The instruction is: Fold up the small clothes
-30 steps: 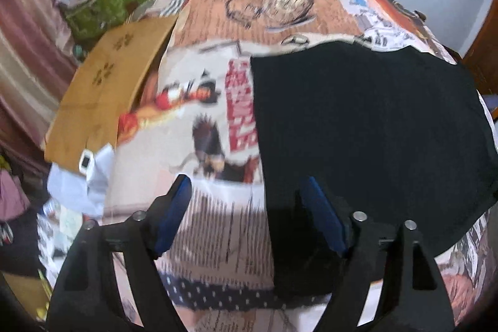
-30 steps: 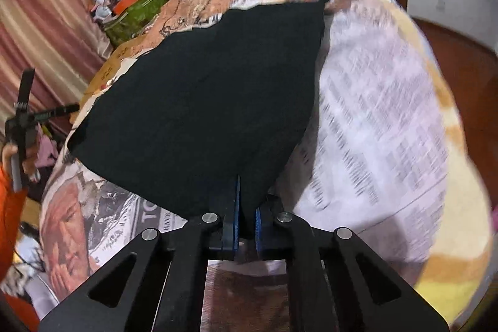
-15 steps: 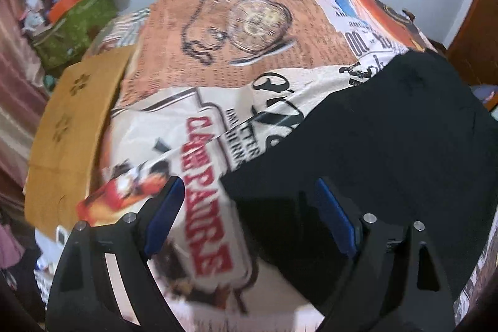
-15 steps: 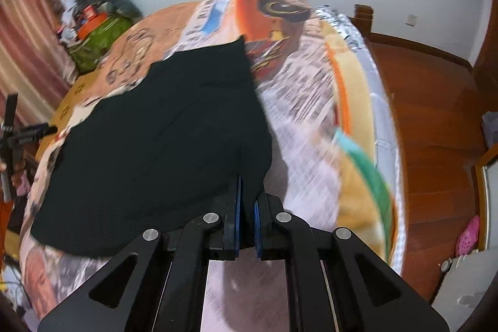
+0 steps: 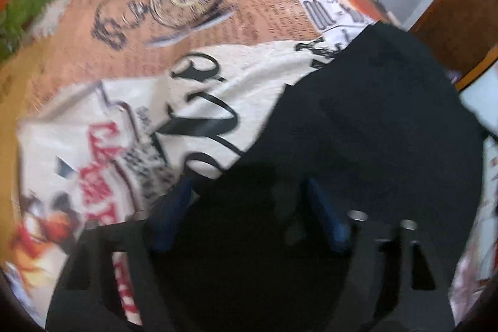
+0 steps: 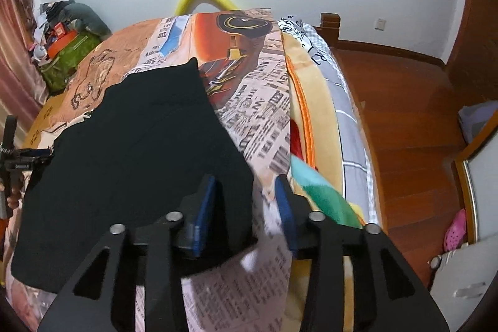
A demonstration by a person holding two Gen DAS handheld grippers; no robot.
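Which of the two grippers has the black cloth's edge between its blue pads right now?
The right gripper: the black cloth edge lies between its opening jaws. The left gripper hovers over the cloth's middle, closing.

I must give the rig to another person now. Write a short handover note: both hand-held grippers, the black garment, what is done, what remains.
Right hand-held gripper: jaws opening, the black garment edge lies between them, pads not pressing it.
Left hand-held gripper: jaws closing over the garment, no grip visible; this view is blurred.
Garment: spread flat on the printed bedspread.
Done: garment laid out.
Left: the folds, none visible so far.
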